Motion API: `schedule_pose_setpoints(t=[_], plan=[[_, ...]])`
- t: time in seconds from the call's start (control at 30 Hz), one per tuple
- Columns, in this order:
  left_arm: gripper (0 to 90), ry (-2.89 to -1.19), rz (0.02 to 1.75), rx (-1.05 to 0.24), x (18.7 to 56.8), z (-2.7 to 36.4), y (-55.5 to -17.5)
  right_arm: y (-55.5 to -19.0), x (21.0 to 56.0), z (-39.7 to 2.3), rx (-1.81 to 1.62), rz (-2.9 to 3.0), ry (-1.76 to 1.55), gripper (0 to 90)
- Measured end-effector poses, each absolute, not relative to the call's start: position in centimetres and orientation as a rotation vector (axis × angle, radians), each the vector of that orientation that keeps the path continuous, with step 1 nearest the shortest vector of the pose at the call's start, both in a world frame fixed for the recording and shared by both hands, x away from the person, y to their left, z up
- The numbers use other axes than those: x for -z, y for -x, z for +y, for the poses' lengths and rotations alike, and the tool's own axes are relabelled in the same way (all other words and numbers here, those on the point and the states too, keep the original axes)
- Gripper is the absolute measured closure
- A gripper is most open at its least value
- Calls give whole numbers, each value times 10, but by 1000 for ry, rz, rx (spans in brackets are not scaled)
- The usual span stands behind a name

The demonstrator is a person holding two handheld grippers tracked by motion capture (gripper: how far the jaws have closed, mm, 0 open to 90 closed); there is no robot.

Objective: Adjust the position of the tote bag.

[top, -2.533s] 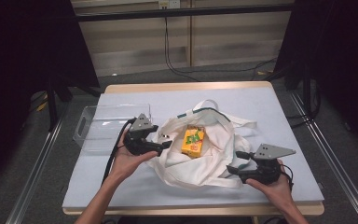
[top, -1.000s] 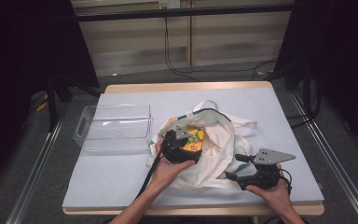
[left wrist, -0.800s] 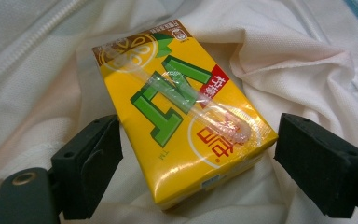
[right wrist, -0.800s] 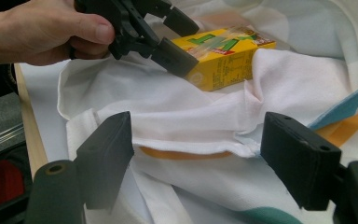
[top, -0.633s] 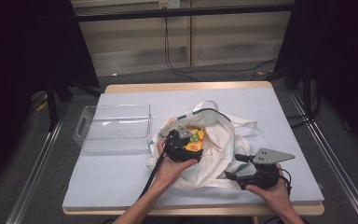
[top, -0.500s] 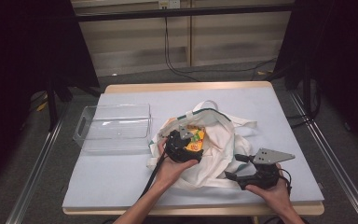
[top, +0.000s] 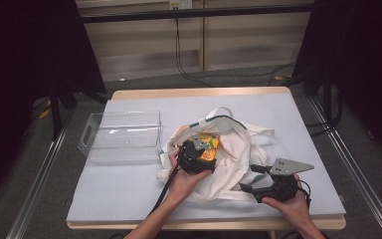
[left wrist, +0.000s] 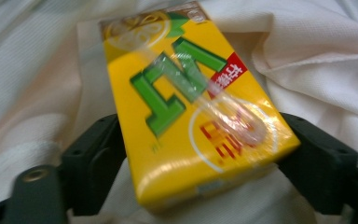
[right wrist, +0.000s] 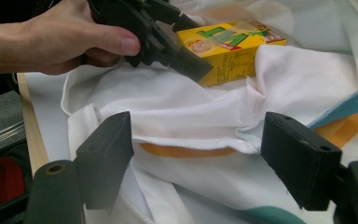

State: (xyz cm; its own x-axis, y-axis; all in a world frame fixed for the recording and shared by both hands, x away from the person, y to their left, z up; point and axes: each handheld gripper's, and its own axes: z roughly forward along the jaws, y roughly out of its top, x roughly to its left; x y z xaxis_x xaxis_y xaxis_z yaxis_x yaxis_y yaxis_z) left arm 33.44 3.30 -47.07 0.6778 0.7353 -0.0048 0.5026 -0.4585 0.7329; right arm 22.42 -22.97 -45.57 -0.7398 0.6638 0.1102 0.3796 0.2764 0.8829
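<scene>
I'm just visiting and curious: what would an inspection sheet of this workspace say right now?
Surface: table under a pale cover, wood edge showing.
Job's things: yellow drink carton lying on a white cloth bag.
Clutter: clear plastic bin at the left, apparently empty.
Grippers: left gripper straddles the carton, its jaws just closing in; right gripper open over the bag's edge.
Cables: black cable trails from the left gripper; more hang down the back wall.
Surroundings: dark curtains, grey floor.

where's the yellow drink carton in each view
High view: yellow drink carton at centre, on the white tote bag, at the left gripper.
Left gripper view: carton fills the middle, between the jaws.
Right gripper view: carton upper centre-right.
Shared landmark: the white tote bag under it.
</scene>
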Motion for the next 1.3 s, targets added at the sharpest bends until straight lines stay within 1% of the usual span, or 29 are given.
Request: schedule_pose_setpoints(t=[0.1, 0.2, 0.47, 0.63, 0.77, 0.9, 1.13, 1.23, 1.27, 1.3], plan=[[254, -2134, 971, -409, 469, 36, -335, -224, 455, -230, -1449, 2270, -957, 249], [267, -2112, 980, -408, 466, 37, -334, -224, 455, -230, -1451, 2268, -957, 250], [275, -2114, 978, -422, 458, 40, -330, -224, 455, -231, -1454, 2265, -955, 250], [278, -2110, 961, -391, 445, 47, -328, -224, 455, -231, -1446, 2267, -958, 252], [279, -2147, 918, -377, 439, 52, -326, -224, 455, -231, -1452, 2262, -964, 253], [279, -2161, 885, -330, 431, 58, -322, -224, 455, -231, -1447, 2263, -970, 251], [279, -2177, 864, -317, 420, 66, -317, -224, 454, -231, -1445, 2263, -969, 250], [279, -2212, 850, -348, 417, 67, -317, -224, 454, -231, -1444, 2261, -968, 251], [279, -2225, 847, -314, 415, 70, -319, -224, 454, -232, -1441, 2263, -972, 251], [279, -2233, 845, -315, 414, 71, -320, -224, 454, -232, -1440, 2264, -972, 251]])
